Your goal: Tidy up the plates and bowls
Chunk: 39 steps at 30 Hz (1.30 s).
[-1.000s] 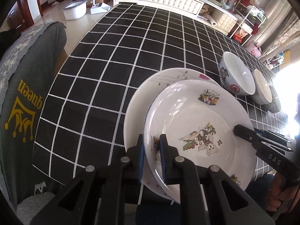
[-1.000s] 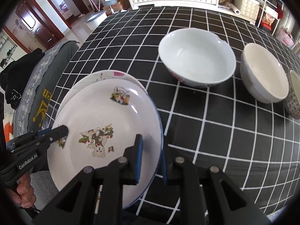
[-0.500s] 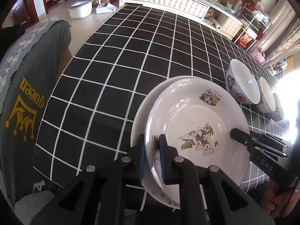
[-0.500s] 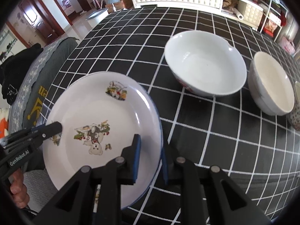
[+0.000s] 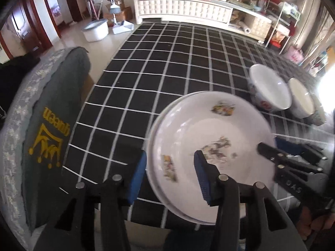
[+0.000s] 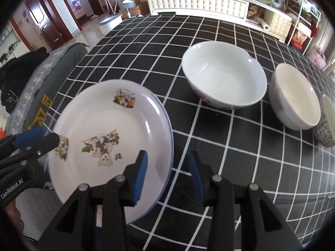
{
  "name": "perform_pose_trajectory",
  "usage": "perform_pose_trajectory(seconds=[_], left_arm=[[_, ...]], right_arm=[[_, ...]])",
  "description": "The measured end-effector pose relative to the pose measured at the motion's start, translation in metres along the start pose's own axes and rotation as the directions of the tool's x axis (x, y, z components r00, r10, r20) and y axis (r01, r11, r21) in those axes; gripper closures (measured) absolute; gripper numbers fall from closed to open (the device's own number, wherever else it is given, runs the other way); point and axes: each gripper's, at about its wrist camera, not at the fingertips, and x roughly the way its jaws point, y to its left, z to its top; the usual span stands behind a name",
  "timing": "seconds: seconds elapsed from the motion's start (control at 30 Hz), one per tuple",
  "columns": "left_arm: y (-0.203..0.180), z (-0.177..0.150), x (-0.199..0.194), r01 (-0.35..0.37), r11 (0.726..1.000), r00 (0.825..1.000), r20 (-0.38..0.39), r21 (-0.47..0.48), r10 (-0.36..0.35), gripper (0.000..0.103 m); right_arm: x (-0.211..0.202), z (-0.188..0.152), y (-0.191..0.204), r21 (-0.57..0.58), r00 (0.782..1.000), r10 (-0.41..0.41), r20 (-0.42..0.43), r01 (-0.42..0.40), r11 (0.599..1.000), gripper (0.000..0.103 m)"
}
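Observation:
A white plate with cartoon prints [image 5: 209,129] [image 6: 104,121] lies on a second white plate [image 5: 165,109] near the front edge of the table. My left gripper [image 5: 169,175] straddles its left rim. The jaws are opening and the pads stand off the rim. My right gripper [image 6: 167,173] straddles the right rim the same way, jaws opening and no pad touching. Each gripper also shows in the other's view: the right gripper [image 5: 270,145] and the left gripper [image 6: 47,137]. A large white bowl [image 6: 224,77] [image 5: 268,90] and a smaller bowl [image 6: 293,98] [image 5: 301,98] stand to the right.
A patterned cup [image 6: 326,125] stands at the far right, beside the smaller bowl. The black checked tablecloth [image 5: 167,62] covers the table. A chair with a grey "queen" cover [image 5: 48,142] stands at the table's left edge. A white cabinet [image 5: 188,10] lines the far wall.
Both grippers were shut on the top plate's rim and have now spread their jaws off it. The top plate has settled squarely onto the lower one. The left gripper has risen slightly.

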Motion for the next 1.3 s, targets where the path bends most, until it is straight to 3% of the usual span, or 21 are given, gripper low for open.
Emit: perform_pose_trajectory(seconds=[0.17,0.37,0.63,0.8,0.97,1.13,1.3], left_arm=[[-0.008,0.006,-0.019,0.063,0.998,0.998,0.024,-0.024,-0.062,0.059],[-0.032,0.011,-0.055,0.138,0.990,0.986,0.089,-0.004,-0.138,0.059],[-0.072,0.022,-0.090,0.161,0.983,0.972,0.157,0.086,-0.173,0.052],[-0.094,0.032,-0.091,0.170,0.976,0.970,0.151,0.139,-0.191,0.045],[-0.112,0.053,-0.082,0.155,0.969,0.971,0.149,0.194,-0.185,0.045],[-0.125,0.078,-0.063,0.185,0.959,0.972,0.107,0.215,-0.211,0.045],[-0.132,0.104,-0.030,0.169,0.960,0.981,0.051,0.222,-0.185,0.045]], right_arm=[[-0.035,0.002,-0.006,0.021,0.997,0.019,0.080,-0.021,1.000,0.043],[-0.081,0.005,-0.019,0.032,0.985,0.030,0.171,-0.036,0.999,0.040],[-0.121,0.007,-0.040,0.033,0.973,-0.023,0.228,0.016,0.999,0.039],[-0.131,0.012,-0.050,0.015,0.971,-0.051,0.233,0.049,0.999,0.039],[-0.132,0.032,-0.065,0.018,0.971,-0.090,0.224,0.088,0.996,0.039],[-0.118,0.055,-0.075,0.003,0.972,-0.127,0.198,0.129,0.992,0.039],[-0.088,0.076,-0.087,0.024,0.986,-0.108,0.125,0.106,0.994,0.039]])
